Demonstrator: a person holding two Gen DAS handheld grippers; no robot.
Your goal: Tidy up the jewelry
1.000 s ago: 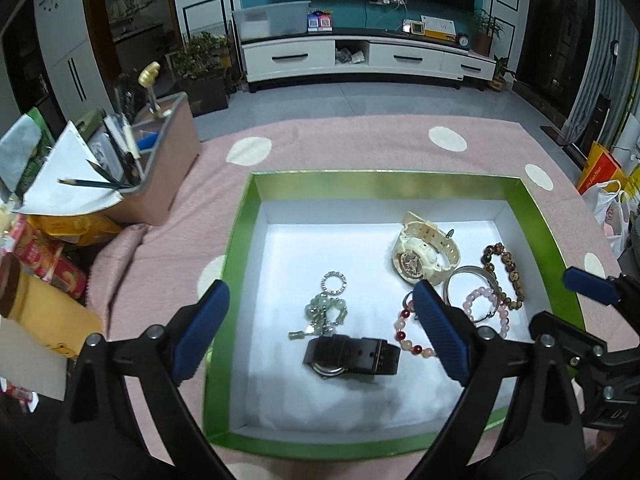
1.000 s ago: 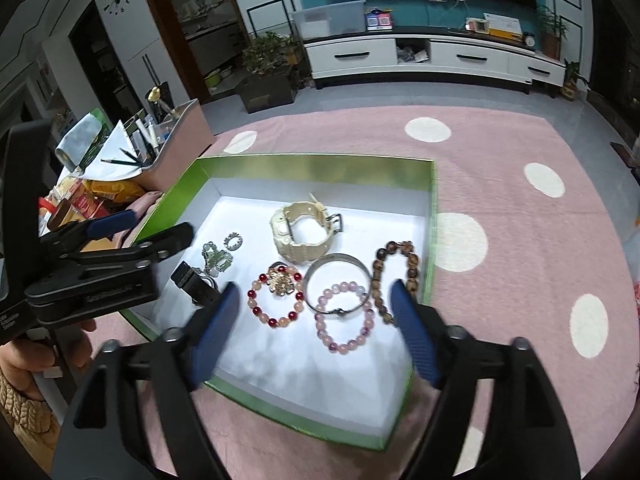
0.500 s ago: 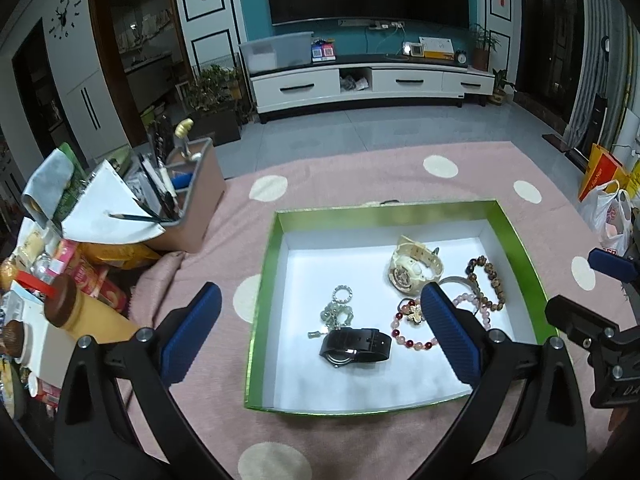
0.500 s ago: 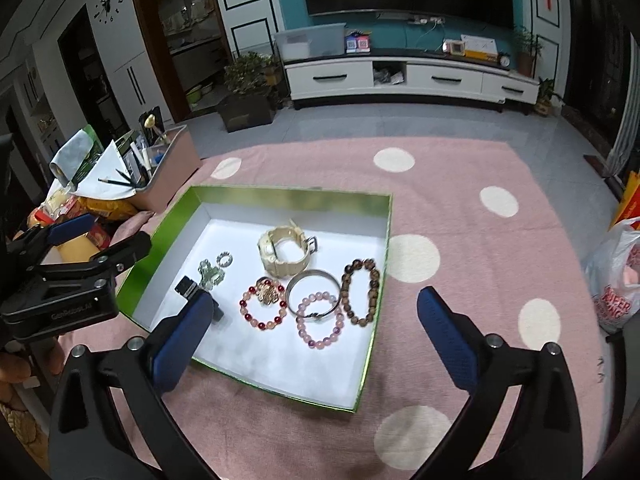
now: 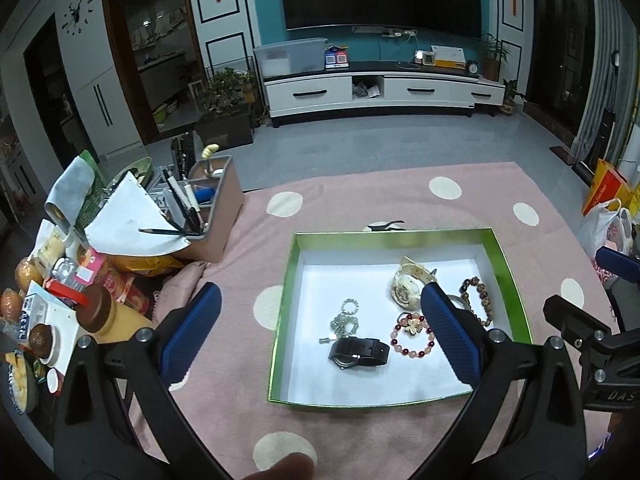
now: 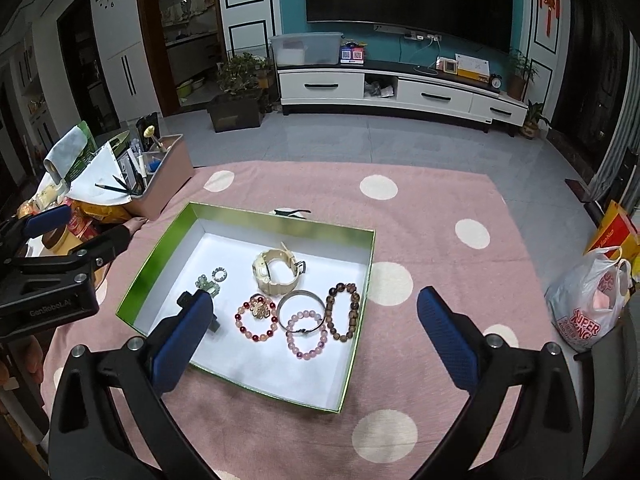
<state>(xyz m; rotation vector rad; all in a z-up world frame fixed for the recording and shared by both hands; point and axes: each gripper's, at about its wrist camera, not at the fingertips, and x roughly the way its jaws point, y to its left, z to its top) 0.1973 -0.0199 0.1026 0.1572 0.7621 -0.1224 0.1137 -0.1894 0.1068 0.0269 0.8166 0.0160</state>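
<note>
A green-rimmed box (image 5: 285,292) (image 6: 362,300) with a white floor lies on the pink dotted cloth. In it lie a black watch (image 5: 359,353), a cream watch (image 5: 408,286) (image 6: 277,273), a green bead chain with a ring (image 5: 345,320) (image 6: 209,280), a red bead bracelet with a gold flower (image 5: 412,335) (image 6: 258,318), a metal bangle (image 6: 301,310), a pink bead bracelet (image 6: 306,340) and a brown bead bracelet (image 5: 476,304) (image 6: 343,316). My left gripper (image 5: 318,336) is open and empty, high above the box. My right gripper (image 6: 314,338) is open and empty, also high above it.
A pink organiser box (image 5: 208,208) (image 6: 160,176) with pens and paper stands at the left. Snack packs and jars (image 5: 80,292) crowd the table's left edge. A plastic bag (image 6: 588,312) hangs at the right. A small dark object (image 5: 384,225) lies behind the box.
Both grippers have risen and pulled back from the box, so it looks smaller. The right gripper's fingers have spread wider. The jewelry has not moved.
</note>
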